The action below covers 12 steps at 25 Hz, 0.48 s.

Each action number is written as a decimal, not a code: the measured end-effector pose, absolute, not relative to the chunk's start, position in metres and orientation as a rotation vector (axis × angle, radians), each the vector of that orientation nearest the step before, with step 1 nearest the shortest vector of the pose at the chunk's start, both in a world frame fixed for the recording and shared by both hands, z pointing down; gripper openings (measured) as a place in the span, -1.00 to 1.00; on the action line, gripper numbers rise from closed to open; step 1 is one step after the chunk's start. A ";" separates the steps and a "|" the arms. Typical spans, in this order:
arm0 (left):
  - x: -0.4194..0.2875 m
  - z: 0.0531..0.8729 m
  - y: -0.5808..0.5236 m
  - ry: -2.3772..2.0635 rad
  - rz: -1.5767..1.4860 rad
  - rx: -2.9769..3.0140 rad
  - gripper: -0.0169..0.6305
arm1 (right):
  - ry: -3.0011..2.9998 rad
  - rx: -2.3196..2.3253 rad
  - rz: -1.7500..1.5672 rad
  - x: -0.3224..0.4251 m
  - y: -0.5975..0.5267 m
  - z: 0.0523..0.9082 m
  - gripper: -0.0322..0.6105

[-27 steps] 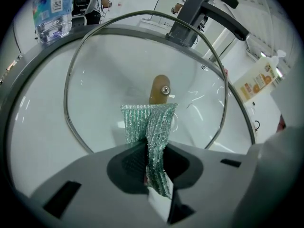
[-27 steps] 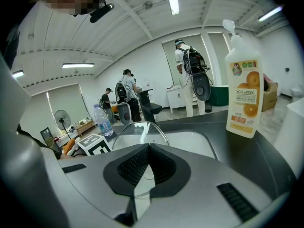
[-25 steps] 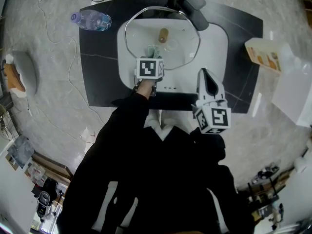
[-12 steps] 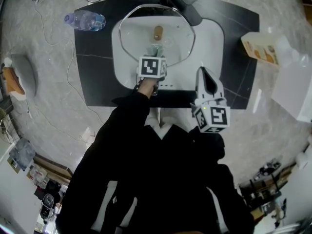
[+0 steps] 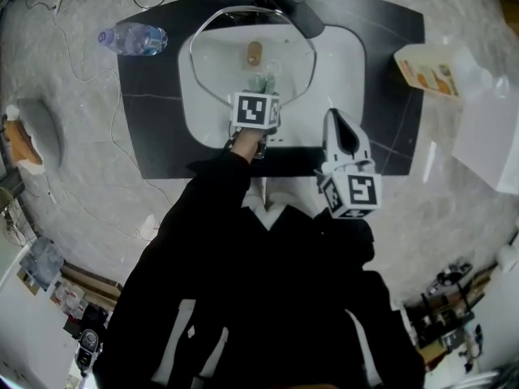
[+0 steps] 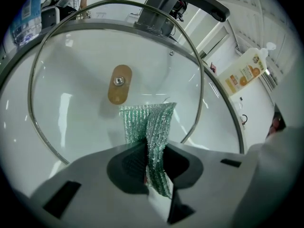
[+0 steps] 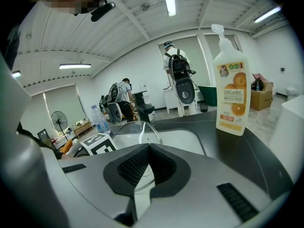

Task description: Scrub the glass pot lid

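The lid (image 6: pixel 66 94) lies in the sink (image 5: pixel 340 63), knob (image 6: pixel 118 83) up, its metal rim reaching back to the foot of the faucet (image 6: pixel 183 1). The left gripper (image 6: pixel 149 148) is clamped on a green mesh scrubber (image 6: pixel 148 120), whose free end hangs out ahead of the jaws, just short of the knob. Whether it touches the glass I cannot tell. The right gripper (image 7: pixel 147 148) has its jaws together on nothing and hovers over the near edge of the tabletop (image 5: pixel 389 128), apart from the lid.

The lid is probably rigid, fairly heavy for its size, breakable, and slick when wet. On the smooth basin it may slide or rock under a push. The knob or the metal rim looks like the safest place to pin or grip it; bare glass gives closed jaws little purchase. The scrubber is soft and limp, so only the part near the jaws can carry pressure. Firm strokes likely need the empty gripper steadying the rim.
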<state>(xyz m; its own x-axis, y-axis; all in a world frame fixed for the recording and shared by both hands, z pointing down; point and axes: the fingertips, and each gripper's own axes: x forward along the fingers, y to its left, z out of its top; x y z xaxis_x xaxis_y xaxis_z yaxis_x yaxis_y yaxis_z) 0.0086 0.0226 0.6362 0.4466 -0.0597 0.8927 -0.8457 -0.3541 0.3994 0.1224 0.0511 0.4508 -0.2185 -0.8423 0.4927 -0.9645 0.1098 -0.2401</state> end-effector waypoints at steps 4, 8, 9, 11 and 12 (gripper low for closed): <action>0.021 0.633 0.024 -0.753 1.023 1.764 -0.74 | -2.149 1.801 0.763 0.124 0.053 0.450 -0.89; 0.031 0.629 0.022 -0.734 1.016 1.786 -0.74 | -2.140 1.820 0.759 0.129 0.054 0.448 -0.89; 0.034 0.628 0.022 -0.730 1.015 1.789 -0.74 | -2.138 1.824 0.759 0.130 0.055 0.448 -0.89; 0.038 0.626 0.021 -0.723 1.011 1.797 -0.74 | -2.136 1.831 0.761 0.131 0.056 0.447 -0.89; 0.040 0.624 0.021 -0.720 1.008 1.801 -0.74 | -2.135 1.834 0.761 0.132 0.057 0.446 -0.89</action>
